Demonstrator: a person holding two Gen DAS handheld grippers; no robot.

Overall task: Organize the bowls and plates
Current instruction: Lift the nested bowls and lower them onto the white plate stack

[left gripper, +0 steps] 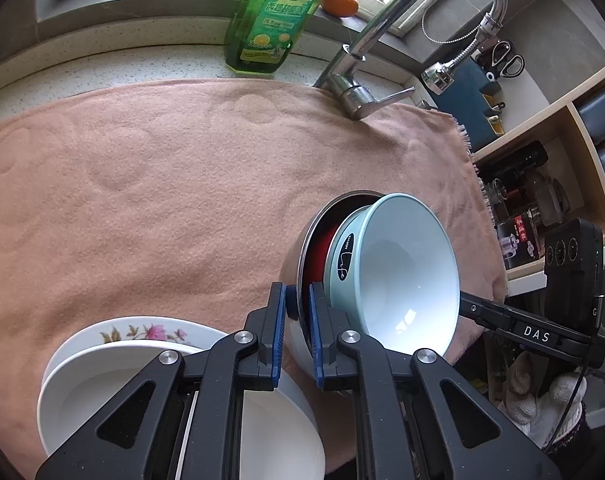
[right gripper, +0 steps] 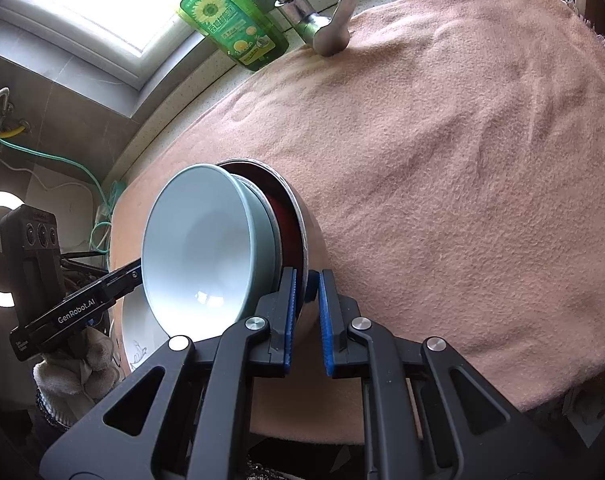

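Observation:
A steel bowl (left gripper: pixel 292 256) with a red inside holds a pale blue bowl (left gripper: pixel 402 264) nested in it. Both are held tilted above the pink towel (left gripper: pixel 162 184). My left gripper (left gripper: pixel 297 312) is shut on the steel bowl's rim from one side. My right gripper (right gripper: pixel 305 292) is shut on the same rim (right gripper: pixel 302 236) from the opposite side; the blue bowl (right gripper: pixel 198 248) faces left there. A white bowl (left gripper: pixel 174 400) rests in a flowered plate (left gripper: pixel 142 330) below my left gripper.
A tap (left gripper: pixel 356 98) stands at the towel's far edge. A green dish soap bottle (left gripper: pixel 276 16) and an orange (left gripper: pixel 339 2) sit by the window sill. Shelves (left gripper: pixel 558 168) with jars and scissors stand to the right.

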